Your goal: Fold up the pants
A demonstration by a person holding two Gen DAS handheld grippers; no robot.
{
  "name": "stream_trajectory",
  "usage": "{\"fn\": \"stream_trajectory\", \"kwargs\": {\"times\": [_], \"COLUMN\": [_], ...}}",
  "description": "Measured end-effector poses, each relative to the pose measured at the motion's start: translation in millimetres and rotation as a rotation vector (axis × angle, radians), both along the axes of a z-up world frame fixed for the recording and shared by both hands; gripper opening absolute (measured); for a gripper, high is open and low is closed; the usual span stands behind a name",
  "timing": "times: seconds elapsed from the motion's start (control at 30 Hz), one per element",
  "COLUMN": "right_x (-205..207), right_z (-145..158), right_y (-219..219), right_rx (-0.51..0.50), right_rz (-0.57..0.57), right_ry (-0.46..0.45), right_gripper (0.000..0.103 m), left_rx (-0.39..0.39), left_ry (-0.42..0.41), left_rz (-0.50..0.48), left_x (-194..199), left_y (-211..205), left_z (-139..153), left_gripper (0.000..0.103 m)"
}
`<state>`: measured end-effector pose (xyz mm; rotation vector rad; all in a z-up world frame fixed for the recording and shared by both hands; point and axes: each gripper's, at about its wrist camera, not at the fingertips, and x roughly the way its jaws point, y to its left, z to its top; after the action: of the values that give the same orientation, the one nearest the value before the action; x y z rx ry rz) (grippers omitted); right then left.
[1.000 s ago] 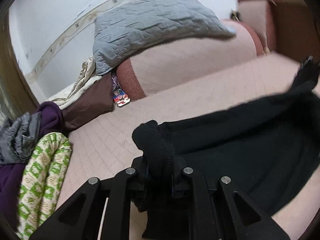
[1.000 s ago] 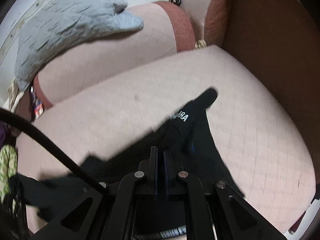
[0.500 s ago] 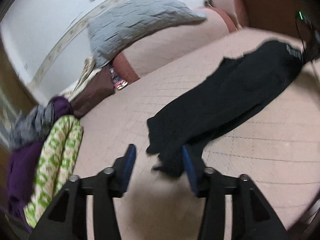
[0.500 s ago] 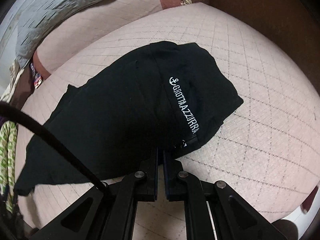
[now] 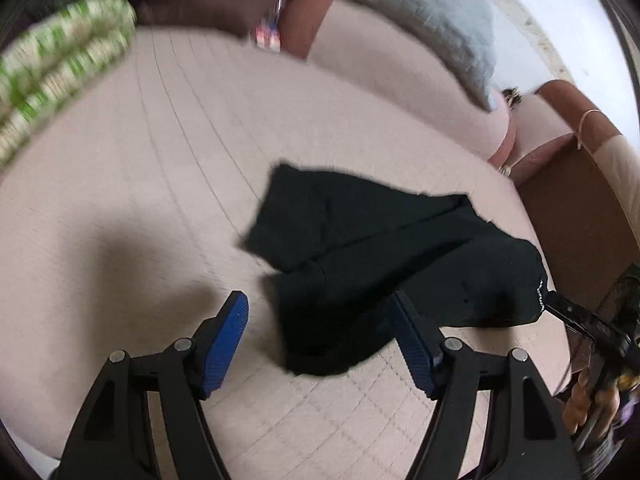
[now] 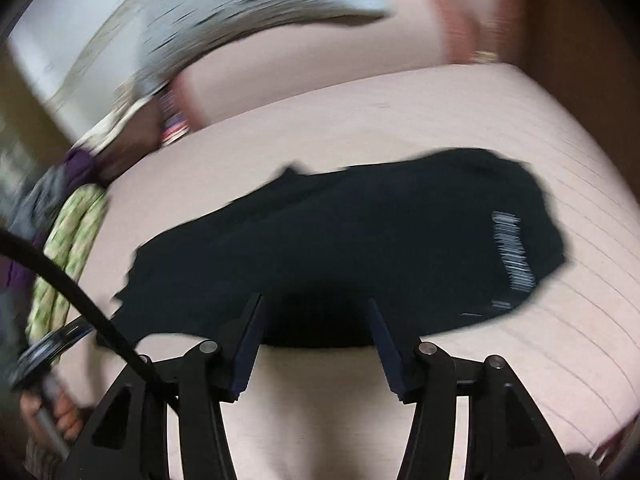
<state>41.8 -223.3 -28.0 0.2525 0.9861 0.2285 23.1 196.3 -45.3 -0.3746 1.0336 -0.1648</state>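
Observation:
The black pants (image 5: pixel 380 256) lie spread on the pink quilted sofa seat (image 5: pixel 160 184), with a white printed label near one end (image 6: pixel 512 256). My left gripper (image 5: pixel 318 312) is open and empty, its blue pads (image 5: pixel 226 336) just above the near end of the pants. My right gripper (image 6: pixel 314 320) is open and empty, hovering over the near edge of the pants (image 6: pixel 340 248). The right gripper also shows at the right edge of the left wrist view (image 5: pixel 588 324). Both views are motion-blurred.
A grey quilted cushion (image 5: pixel 400 4) leans on the sofa back. A green-and-white patterned cloth (image 5: pixel 56 68) and purple and grey clothes (image 6: pixel 60 184) are piled at the left end. A brown armrest (image 5: pixel 576 216) bounds the right end. A black cable (image 6: pixel 80 292) crosses the right wrist view.
Both grippers let go of the pants and opened wide. The pants now lie flat on the seat. Both grippers have pulled back and swung, blurring the views.

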Motion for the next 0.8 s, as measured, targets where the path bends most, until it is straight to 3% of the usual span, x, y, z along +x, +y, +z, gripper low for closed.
{"fn": "stream_trajectory", "kwargs": {"times": [0.03, 0.1, 0.13, 0.23, 0.4, 0.53, 0.6, 0.63, 0.73, 0.8], "right_x": [2.7, 2.6, 3.3, -0.9, -4.8, 5.0, 6.3, 6.1, 10.4, 11.8], "right_z": [1.0, -0.4, -2.5, -8.9, -15.1, -22.9, -24.3, -24.1, -23.3, -21.3], "right_y": [12.3, 30.4, 37.5, 45.4, 9.4, -15.4, -23.3, -30.2, -50.8, -72.9], "right_rx": [-0.005, -0.018, -0.034, -0.079, -0.096, -0.055, -0.056, -0.066, -0.079, -0.085], "right_rz": [0.021, 0.051, 0.066, 0.084, 0.009, -0.062, -0.089, -0.107, -0.170, -0.232], "right_ry": [-0.007, -0.021, -0.022, -0.024, -0.014, 0.019, 0.019, 0.017, 0.018, 0.018], "right_gripper": [0.057, 0.057, 0.057, 0.057, 0.057, 0.057, 0.057, 0.057, 0.057, 0.059], "left_rx": [0.008, 0.017, 0.035, 0.044, 0.043, 0.100, 0.136, 0.192, 0.448, 0.480], "left_ry": [0.037, 0.085, 0.108, 0.074, -0.045, -0.096, -0.086, -0.074, -0.011, 0.050], "left_rz": [-0.018, -0.056, -0.070, -0.085, -0.061, -0.035, -0.027, -0.010, 0.039, 0.040], "left_x": [9.1, 17.4, 19.4, 14.8, 22.2, 61.2, 81.0, 91.5, 121.4, 127.7], "left_y": [-6.6, -16.6, -21.2, -24.0, -16.4, -11.1, -7.0, -4.7, -4.3, 0.0], "left_z": [-10.4, -22.1, -25.4, -15.2, 32.5, 53.6, 46.2, 37.6, -3.0, -21.9], "left_gripper": [0.071, 0.049, 0.019, 0.009, 0.009, 0.009, 0.009, 0.012, 0.013, 0.013]}}
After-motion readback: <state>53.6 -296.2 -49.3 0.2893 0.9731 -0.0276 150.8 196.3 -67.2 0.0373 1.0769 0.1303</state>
